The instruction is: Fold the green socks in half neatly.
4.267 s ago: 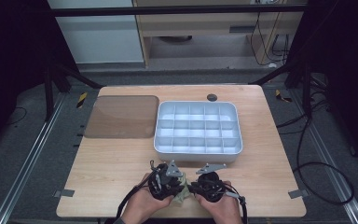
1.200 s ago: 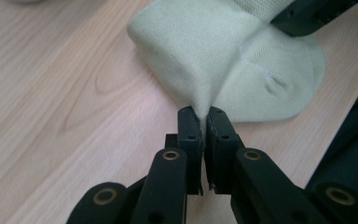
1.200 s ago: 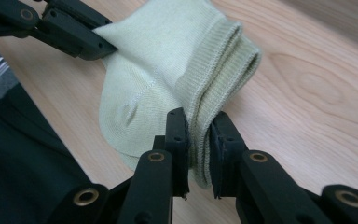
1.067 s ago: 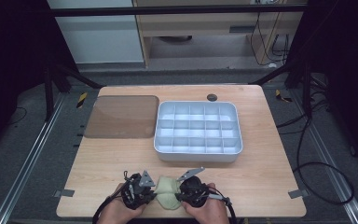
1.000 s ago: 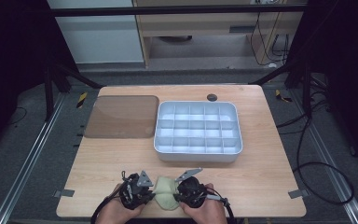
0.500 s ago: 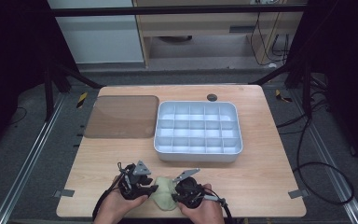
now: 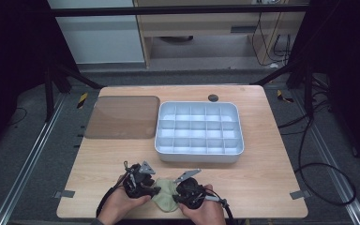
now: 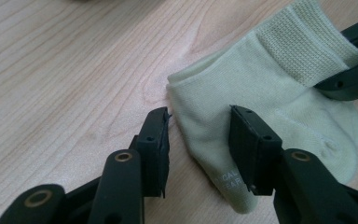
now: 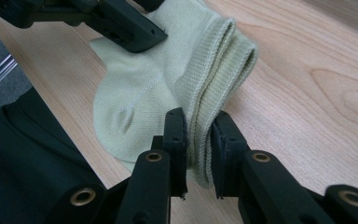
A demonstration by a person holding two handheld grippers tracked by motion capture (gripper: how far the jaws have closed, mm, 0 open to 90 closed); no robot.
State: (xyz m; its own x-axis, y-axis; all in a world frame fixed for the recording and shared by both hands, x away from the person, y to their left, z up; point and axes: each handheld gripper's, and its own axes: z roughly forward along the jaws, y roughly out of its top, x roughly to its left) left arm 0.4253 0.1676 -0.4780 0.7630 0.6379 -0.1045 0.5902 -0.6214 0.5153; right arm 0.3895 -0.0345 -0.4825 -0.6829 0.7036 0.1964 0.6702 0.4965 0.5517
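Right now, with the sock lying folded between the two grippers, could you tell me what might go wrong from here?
1. The left gripper has just been opening; its jaws straddle the sock without pressing it, so the fold may loosen there.
2. The right gripper pinches only the ribbed cuff; a pull could drag the sock out of shape.
3. The sock sits near the table's front edge and might slide off.

The compartment tray (image 7: 199,129) stands in the middle of the table (image 7: 272,187) toward the far edge, blocking the way ahead of both grippers. The brown mat (image 7: 122,117) lies flat at the far left corner. Bare wood runs along the right edge and the near left corner.
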